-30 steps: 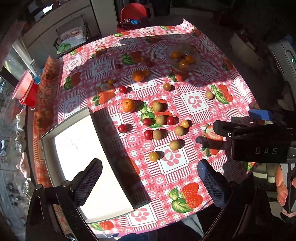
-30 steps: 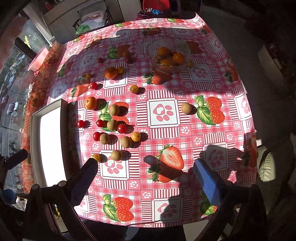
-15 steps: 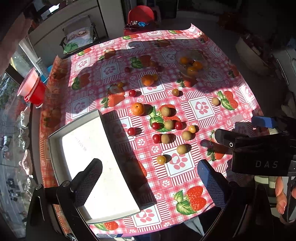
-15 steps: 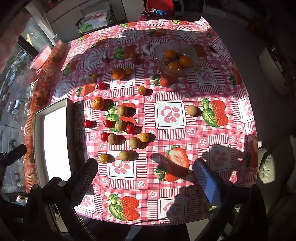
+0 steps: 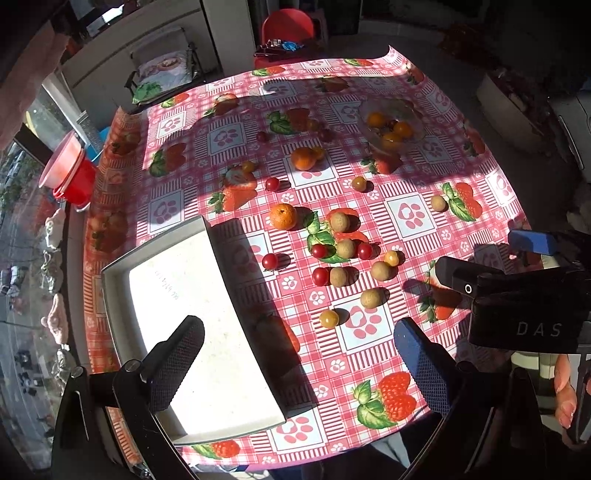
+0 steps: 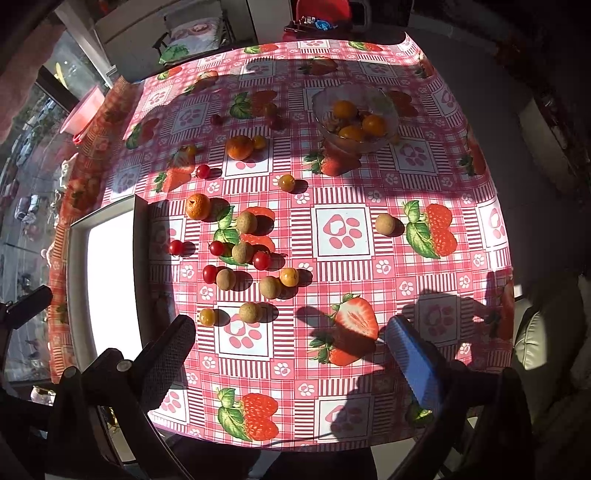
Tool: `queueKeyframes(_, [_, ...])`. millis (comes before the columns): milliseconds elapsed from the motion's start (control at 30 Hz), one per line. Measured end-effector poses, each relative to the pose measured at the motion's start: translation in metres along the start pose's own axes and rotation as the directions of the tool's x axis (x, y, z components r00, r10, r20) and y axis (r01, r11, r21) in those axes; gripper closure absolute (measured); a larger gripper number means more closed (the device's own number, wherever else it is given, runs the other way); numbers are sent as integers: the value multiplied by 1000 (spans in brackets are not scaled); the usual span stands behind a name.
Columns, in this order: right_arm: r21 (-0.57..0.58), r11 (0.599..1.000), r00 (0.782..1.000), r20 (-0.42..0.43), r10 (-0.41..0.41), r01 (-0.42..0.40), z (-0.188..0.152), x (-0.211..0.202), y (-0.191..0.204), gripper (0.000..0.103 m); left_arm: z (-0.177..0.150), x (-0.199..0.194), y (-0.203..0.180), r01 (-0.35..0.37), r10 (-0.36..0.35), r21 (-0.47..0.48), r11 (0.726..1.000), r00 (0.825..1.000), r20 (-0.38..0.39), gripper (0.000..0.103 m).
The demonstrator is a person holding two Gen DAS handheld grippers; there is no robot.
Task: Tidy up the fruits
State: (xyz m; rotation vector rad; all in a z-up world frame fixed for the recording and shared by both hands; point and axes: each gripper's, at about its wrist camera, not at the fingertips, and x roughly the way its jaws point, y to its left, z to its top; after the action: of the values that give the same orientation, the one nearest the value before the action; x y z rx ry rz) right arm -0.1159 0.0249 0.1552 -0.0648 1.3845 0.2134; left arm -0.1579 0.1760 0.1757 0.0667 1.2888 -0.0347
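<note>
Spread right hand-held gripper (image 6: pixel 291 358), scattered fruits (image 6: pixel 242 253), glass bowl (image 6: pixel 354 118), tray (image 6: pixel 107 280)

1. The left tongs (image 5: pixel 297 358) hang above the near left, jaws spread wide apart with nothing between them.
2. The right tongs (image 6: pixel 291 354) hang over the near edge, jaws likewise wide apart and empty.
3. A hand (image 5: pixel 567 391) grips the right tongs' handle at the far right of the left wrist view.

place: home dining area | evidence: strawberry-print tablecloth (image 6: pixel 340 229), red chair (image 5: pixel 288 26) (far side), street-facing window (image 5: pixel 22 206)
</note>
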Motion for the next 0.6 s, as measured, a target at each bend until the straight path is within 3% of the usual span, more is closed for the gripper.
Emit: queueKeyframes(600, [-1,1000,1000,-21,-3,3,5,9,-1,0,8,15,1,-6,7,4,1000,999,-50,0])
